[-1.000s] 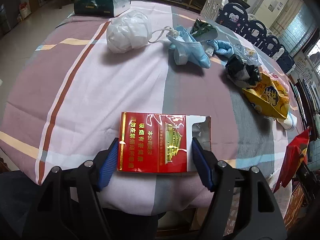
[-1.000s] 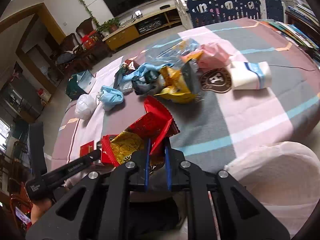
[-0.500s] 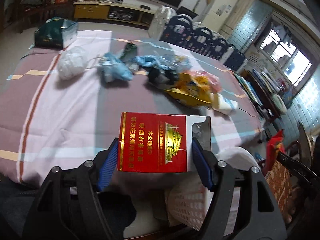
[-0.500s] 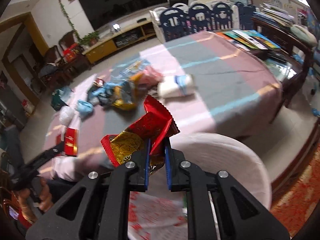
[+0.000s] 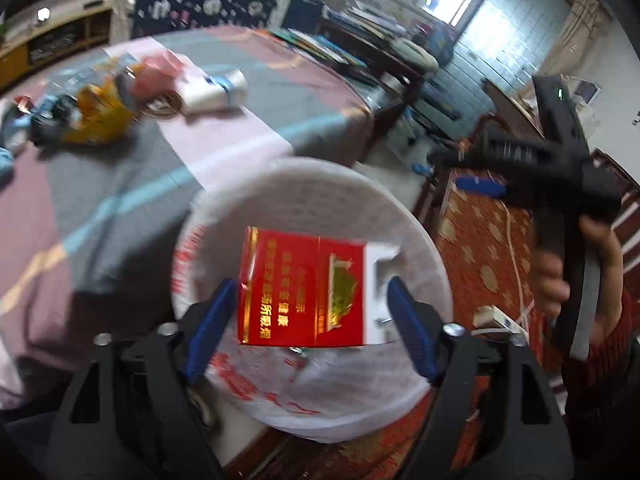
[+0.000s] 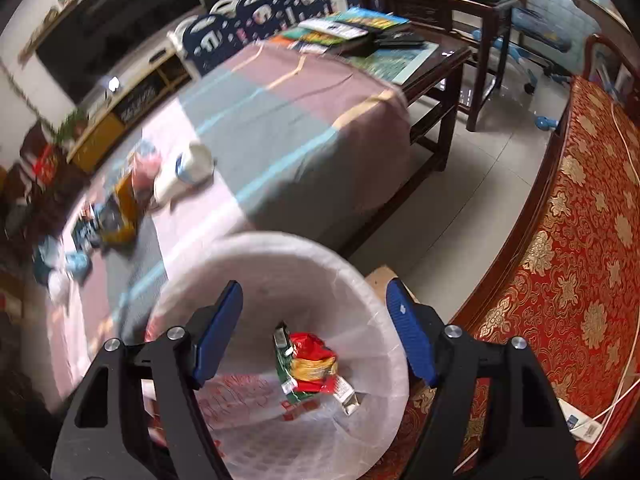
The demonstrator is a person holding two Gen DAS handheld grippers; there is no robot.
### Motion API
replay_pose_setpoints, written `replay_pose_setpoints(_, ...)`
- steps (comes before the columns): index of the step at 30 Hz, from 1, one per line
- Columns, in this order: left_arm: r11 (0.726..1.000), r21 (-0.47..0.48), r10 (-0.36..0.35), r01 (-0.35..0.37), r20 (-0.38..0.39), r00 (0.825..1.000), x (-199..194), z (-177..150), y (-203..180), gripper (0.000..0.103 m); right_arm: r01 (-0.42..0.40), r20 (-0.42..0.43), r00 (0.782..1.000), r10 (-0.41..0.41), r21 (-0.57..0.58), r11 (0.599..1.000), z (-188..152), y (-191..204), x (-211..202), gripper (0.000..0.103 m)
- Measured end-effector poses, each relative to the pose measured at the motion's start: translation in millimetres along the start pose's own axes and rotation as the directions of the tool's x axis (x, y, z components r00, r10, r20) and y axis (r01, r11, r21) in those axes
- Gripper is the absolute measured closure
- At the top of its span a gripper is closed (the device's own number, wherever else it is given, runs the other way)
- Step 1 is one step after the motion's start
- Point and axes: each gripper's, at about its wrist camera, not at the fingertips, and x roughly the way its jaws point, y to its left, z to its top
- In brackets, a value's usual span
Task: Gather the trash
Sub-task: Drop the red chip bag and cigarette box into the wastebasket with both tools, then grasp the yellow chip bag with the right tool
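My left gripper [image 5: 310, 320] is shut on a red cigarette pack [image 5: 302, 288] and holds it above the mouth of a white lined trash bin [image 5: 304, 184]. My right gripper [image 6: 314, 332] is open and empty over the same bin [image 6: 372, 300]. A red and yellow snack wrapper [image 6: 310, 360] lies in the bin's bottom. The right gripper's body also shows at the right of the left wrist view [image 5: 560, 168]. More trash [image 6: 116, 208] lies in a pile on the table.
The table with a striped cloth [image 6: 280, 120] stands behind the bin. A white roll [image 5: 216, 90] lies by the trash pile. A red patterned sofa [image 6: 580, 240] is at the right. A dark wooden side table [image 6: 432, 52] holds books.
My right gripper has opened and dropped the red snack wrapper into the bin. My left gripper has carried the cigarette pack from over the table to above the bin.
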Motion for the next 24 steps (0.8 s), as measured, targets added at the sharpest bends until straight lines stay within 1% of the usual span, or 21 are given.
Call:
replay_pose_setpoints(1,1.0,-0.001,-0.001,0.001,-0.008,1.0,2.4,-1.0,-0.1,0.008,0.003,0.011,1.0,-0.003,0.009,1.0,1.2,-2.8,-2.7,0.029)
replay_pose_setpoints(3,1.0,0.002,0.024,-0.024,-0.007,1.0,3.5,-1.4,2.6,0.006,0.005,0.021,1.0,-0.005,0.019,1.0,1.3,-3.7,-4.2,0.028)
replay_pose_setpoints(5,0.996,-0.009,0.094,-0.094,0.009,0.996,-1.6,0.1,10.7,0.006,-0.003,0.006,1.0,0.003,0.021,1.0,-2.9,1.0,0.6,0.028)
replay_pose_setpoints(6,0.99,-0.025,0.136,-0.136,0.024,0.99,-5.8,1.3,17.1,0.006,-0.011,-0.006,1.0,0.011,0.019,1.0,-4.5,3.7,4.8,0.028)
replay_pose_setpoints(7,0.978,-0.058,0.201,-0.198,0.046,0.979,-14.0,2.9,26.3,0.006,-0.023,-0.023,0.999,0.023,0.013,1.0,-7.7,8.7,9.7,0.028)
replay_pose_setpoints(8,0.959,-0.097,0.274,-0.267,0.064,0.96,-24.2,4.1,35.3,0.006,-0.03,-0.033,0.999,0.03,0.005,1.0,-10.2,14.9,12.1,0.028)
replay_pose_setpoints(9,0.931,-0.139,0.351,-0.338,0.081,0.933,-35.3,4.9,44.5,0.006,-0.035,-0.039,0.999,0.035,-0.004,0.999,-10.7,22.5,12.8,0.028)
replay_pose_setpoints(10,0.884,-0.191,0.45,-0.427,0.098,0.888,-50.1,5.4,58.3,0.006,-0.043,-0.042,0.998,0.042,-0.02,0.999,-12.2,30.0,14.6,0.028)
replay_pose_setpoints(11,0.843,-0.229,0.518,-0.487,0.105,0.849,-61.0,5.2,68.3,0.006,-0.05,-0.041,0.998,0.049,-0.039,0.998,-13.7,38.8,15.8,0.028)
replay_pose_setpoints(12,0.786,-0.279,0.597,-0.552,0.113,0.794,-75.4,4.2,81.8,0.006,-0.056,-0.041,0.998,0.054,-0.056,0.997,-14.4,46.5,16.3,0.028)
replay_pose_setpoints(13,0.744,-0.319,0.646,-0.587,0.118,0.754,-86.9,2.3,92.5,0.006,-0.07,-0.044,0.997,0.067,-0.083,0.994,-16.4,59.5,18.8,0.028)
replay_pose_setpoints(14,0.704,-0.359,0.685,-0.612,0.119,0.718,-98.2,0.4,102.9,0.005,-0.084,-0.048,0.996,0.079,-0.099,0.992,-17.2,68.1,20.4,0.028)
replay_pose_setpoints(16,0.624,-0.438,0.752,-0.647,0.109,0.65,-116.9,-5.0,125.7,0.004,-0.125,-0.056,0.991,0.118,-0.129,0.984,-18.8,91.8,26.3,0.028)
replay_pose_setpoints(17,0.586,-0.461,0.781,-0.667,0.101,0.616,-122.7,-8.8,133.6,0.004,-0.15,-0.061,0.988,0.143,-0.14,0.979,-18.3,104.9,30.8,0.028)
replay_pose_setpoints(18,0.53,-0.476,0.821,-0.702,0.082,0.565,-126.7,-13.8,141.3,0.004,-0.175,-0.064,0.984,0.168,-0.143,0.974,-15.9,118.5,36.0,0.028)
replay_pose_setpoints(19,0.483,-0.504,0.841,-0.716,0.041,0.539,-129.7,-16.8,149.4,0.004,-0.195,-0.061,0.98,0.188,-0.143,0.97,-11.7,129.1,40.2,0.028)
replay_pose_setpoints(20,0.461,-0.539,0.837,-0.705,0.001,0.547,-133.3,-19.6,159.8,0.004,-0.217,-0.047,0.976,0.213,-0.147,0.965,-6.0,144.9,45.9,0.028)
replay_pose_setpoints(21,0.464,-0.569,0.818,-0.679,-0.021,0.576,-138.0,-22.6,171.5,0.004,-0.235,-0.032,0.972,0.233,-0.158,0.959,0.4,162.5,52.3,0.028)
replay_pose_setpoints(22,0.477,-0.599,0.789,-0.643,-0.031,0.614,-139.7,-26.5,182.0,0.004,-0.245,-0.023,0.969,0.245,-0.17,0.954,6.2,176.6,58.9,0.028)
replay_pose_setpoints(23,0.488,-0.624,0.76,-0.611,-0.04,0.648,-139.9,-29.3,190.6,0.004,-0.257,-0.022,0.966,0.257,-0.191,0.947,13.2,194.8,67.0,0.028)
replay_pose_setpoints(24,0.487,-0.648,0.739,-0.585,-0.05,0.671,-140.4,-33.0,197.9,0.004,-0.258,-0.019,0.965,0.26,-0.22,0.941,19.9,216.4,77.5,0.028)
